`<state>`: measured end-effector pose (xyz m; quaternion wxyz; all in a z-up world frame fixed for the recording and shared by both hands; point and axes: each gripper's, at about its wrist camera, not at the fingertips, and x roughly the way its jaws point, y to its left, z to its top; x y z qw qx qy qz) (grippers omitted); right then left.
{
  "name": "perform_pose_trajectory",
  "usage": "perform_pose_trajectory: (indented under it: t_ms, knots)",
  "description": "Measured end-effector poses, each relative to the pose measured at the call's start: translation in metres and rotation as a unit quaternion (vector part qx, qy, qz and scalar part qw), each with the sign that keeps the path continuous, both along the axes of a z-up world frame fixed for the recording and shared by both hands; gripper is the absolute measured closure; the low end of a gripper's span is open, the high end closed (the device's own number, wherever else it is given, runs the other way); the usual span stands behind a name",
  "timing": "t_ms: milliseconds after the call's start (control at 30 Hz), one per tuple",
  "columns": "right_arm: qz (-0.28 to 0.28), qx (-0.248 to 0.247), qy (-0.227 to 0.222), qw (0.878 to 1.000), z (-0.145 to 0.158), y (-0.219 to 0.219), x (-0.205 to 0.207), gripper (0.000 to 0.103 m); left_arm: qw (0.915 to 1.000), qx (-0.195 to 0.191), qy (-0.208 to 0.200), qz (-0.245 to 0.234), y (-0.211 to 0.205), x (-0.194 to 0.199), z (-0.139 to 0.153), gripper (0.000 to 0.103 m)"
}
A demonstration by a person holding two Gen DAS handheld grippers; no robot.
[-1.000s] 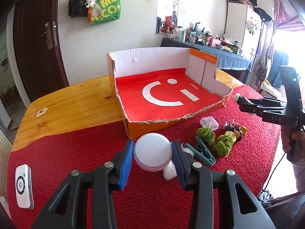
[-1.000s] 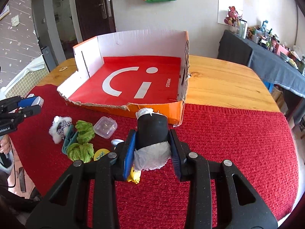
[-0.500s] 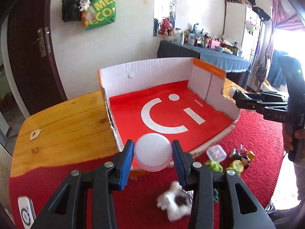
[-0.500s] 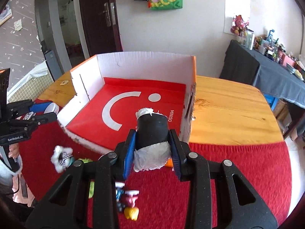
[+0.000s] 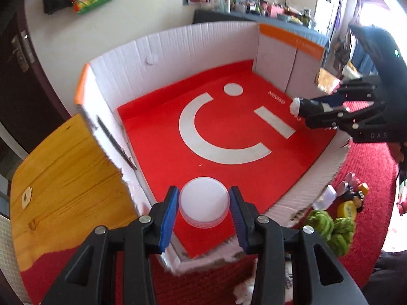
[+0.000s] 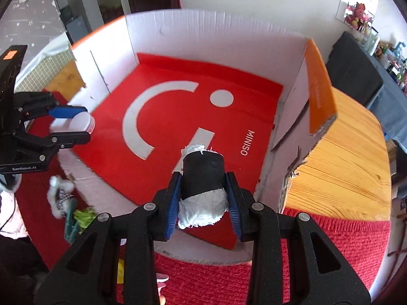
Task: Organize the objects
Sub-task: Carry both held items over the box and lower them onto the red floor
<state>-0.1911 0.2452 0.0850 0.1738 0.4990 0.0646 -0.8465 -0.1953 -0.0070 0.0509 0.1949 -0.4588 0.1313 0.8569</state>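
Placing step: left gripper [image 5: 203, 207], fingers clamped on white jar [image 5: 203, 204], and right gripper [image 6: 203, 200], clamped on black roll [image 6: 202, 175], both hover over box [image 5: 142, 50] floor; next, likely lower and release inside, clear of walls

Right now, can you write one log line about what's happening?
left hand-held gripper: shut on round white container | right hand-held gripper: shut on black roll | both over cardboard box | nothing dropped yet
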Motion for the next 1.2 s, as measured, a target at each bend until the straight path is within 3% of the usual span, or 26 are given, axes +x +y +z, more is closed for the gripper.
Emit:
perform_pose_trajectory:
  t_ms: [267,933,1200]
  knots:
    - [0.019,0.038,-0.021,0.999,-0.014,-0.006,-0.008,0.07,0.9985,-0.038,-0.01,-0.037,0.014,-0.004,-0.012,0.06]
    - [0.035,0.064,-0.025,0.997,-0.019,-0.014,-0.001,0.069,0.9981,-0.035,-0.019,-0.048,0.011,-0.008,-0.01,0.06]
    - [0.038,0.061,-0.025,0.997,-0.017,-0.015,0.004,0.059,0.998,-0.033,-0.023,-0.048,0.014,-0.01,-0.009,0.06]
